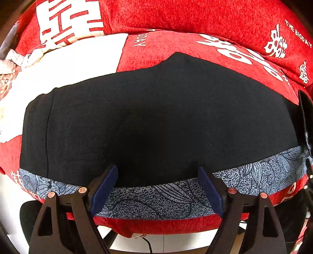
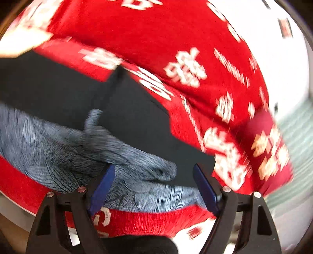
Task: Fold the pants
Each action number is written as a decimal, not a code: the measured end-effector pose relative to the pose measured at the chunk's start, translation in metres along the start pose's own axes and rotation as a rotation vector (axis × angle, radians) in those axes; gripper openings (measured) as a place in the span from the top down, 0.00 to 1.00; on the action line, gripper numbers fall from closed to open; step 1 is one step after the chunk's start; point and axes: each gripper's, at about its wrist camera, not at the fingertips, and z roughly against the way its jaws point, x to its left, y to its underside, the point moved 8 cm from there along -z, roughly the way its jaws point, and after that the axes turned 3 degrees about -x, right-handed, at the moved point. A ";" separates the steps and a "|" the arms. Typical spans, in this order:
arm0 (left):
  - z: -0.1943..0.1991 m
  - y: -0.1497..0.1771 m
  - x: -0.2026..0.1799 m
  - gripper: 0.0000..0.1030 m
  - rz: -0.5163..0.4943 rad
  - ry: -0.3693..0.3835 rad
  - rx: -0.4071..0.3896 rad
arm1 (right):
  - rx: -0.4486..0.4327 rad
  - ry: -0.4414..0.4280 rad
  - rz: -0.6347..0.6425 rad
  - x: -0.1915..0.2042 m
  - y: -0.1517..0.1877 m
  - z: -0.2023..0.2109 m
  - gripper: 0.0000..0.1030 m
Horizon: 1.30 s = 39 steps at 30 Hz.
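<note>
- My left gripper [image 1: 158,187] points steeply down with its blue pads [image 1: 104,189] spread wide; nothing is pinched between them.
- Between and just beyond those pads lies the patterned grey-blue band [image 1: 156,197] of the pants, running across the near edge of the garment.
- Past the band, the black pants [image 1: 152,117] lie spread flat, filling most of the left wrist view, with a seam line down the left part.
- My right gripper [image 2: 154,187] is also wide apart, its blue pads [image 2: 102,187] clear of the cloth; the right wrist view is blurred.
- In front of it the same grey-blue patterned band [image 2: 64,144] lies bunched and rumpled, one fold of it reaching in between the open fingers without being clamped.
- Behind that fold the black fabric shows a raised crease running away from me.
- The pants rest on a red cover with white characters [image 1: 195,17], which has the words "THE BIGDAY" printed on it.
- A white patch [image 1: 64,64] of that bedding sits at the far left of the pants.
- A red cushion [image 1: 68,21] with a large white character lies behind it.
</note>
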 end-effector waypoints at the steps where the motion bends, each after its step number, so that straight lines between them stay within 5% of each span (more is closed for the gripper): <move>1: 0.000 0.000 0.000 0.18 0.001 0.001 0.000 | -0.016 0.001 0.022 0.006 -0.003 0.004 0.18; 7: -0.002 -0.001 0.000 0.16 0.006 -0.011 0.003 | -0.024 -0.002 -0.049 0.009 -0.034 -0.007 0.18; 9: -0.003 -0.001 0.001 0.15 0.007 -0.007 0.005 | 0.024 -0.040 -0.077 0.010 -0.033 -0.023 0.28; 10: -0.003 -0.001 0.002 0.15 0.006 -0.003 0.006 | 0.062 -0.092 -0.102 0.011 -0.031 -0.033 0.70; 11: -0.003 -0.002 0.002 0.15 0.004 0.001 0.006 | 0.111 -0.141 -0.151 0.007 -0.027 -0.042 0.92; 16: -0.004 -0.002 0.004 0.12 0.001 -0.001 0.007 | 0.066 -0.318 -0.469 -0.052 -0.022 -0.028 0.93; 22: -0.002 -0.005 0.005 0.12 0.009 0.018 0.035 | -0.012 -0.365 -0.828 -0.176 -0.003 0.001 0.93; 27: 0.013 -0.010 0.006 0.12 0.003 0.054 0.017 | -0.053 -0.403 -0.977 -0.234 0.008 0.023 0.93; 35: 0.029 -0.016 -0.013 0.12 -0.100 0.056 -0.014 | -0.027 -0.383 -1.023 -0.236 0.020 0.021 0.93; 39: 0.011 -0.006 -0.021 0.12 -0.118 0.050 0.044 | 0.190 -0.318 -0.979 -0.198 0.070 -0.053 0.93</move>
